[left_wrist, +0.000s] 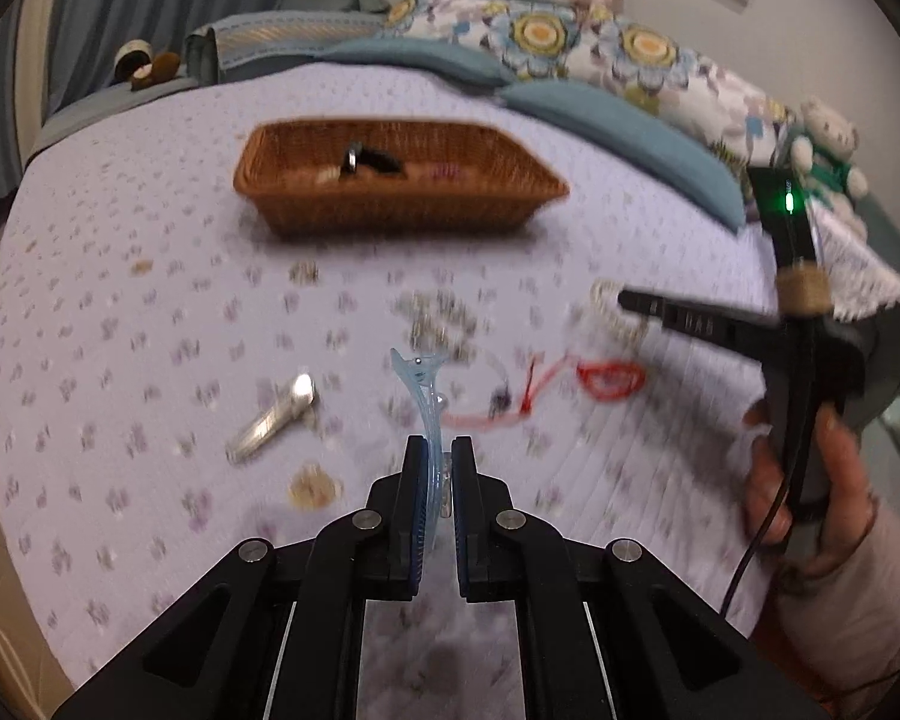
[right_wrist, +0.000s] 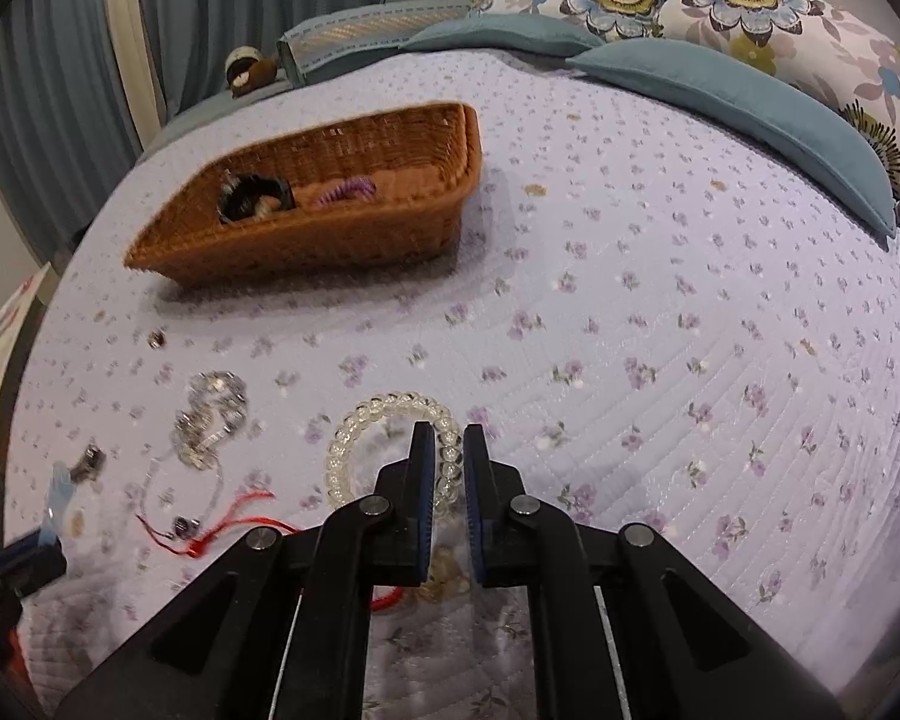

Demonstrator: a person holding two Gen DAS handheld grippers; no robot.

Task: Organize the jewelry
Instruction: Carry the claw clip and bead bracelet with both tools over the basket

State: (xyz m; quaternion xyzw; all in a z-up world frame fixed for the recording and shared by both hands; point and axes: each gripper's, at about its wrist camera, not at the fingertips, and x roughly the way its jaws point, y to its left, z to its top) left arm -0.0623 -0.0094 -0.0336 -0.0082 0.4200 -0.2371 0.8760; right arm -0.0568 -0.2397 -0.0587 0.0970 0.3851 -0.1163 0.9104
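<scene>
My left claw [left_wrist: 437, 468] pinched a blue hair clip [left_wrist: 421, 396] above the bed [left_wrist: 120, 330], short of the wicker basket [left_wrist: 390, 204]. My right claw [right_wrist: 448, 450] gripped a clear bead bracelet [right_wrist: 354, 438], right of that basket.

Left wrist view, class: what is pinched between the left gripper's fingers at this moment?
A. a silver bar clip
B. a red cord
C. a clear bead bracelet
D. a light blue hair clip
D: the light blue hair clip stands between the nearly closed fingers of the left gripper, while the silver bar clip and the red cord lie on the quilt.
</scene>
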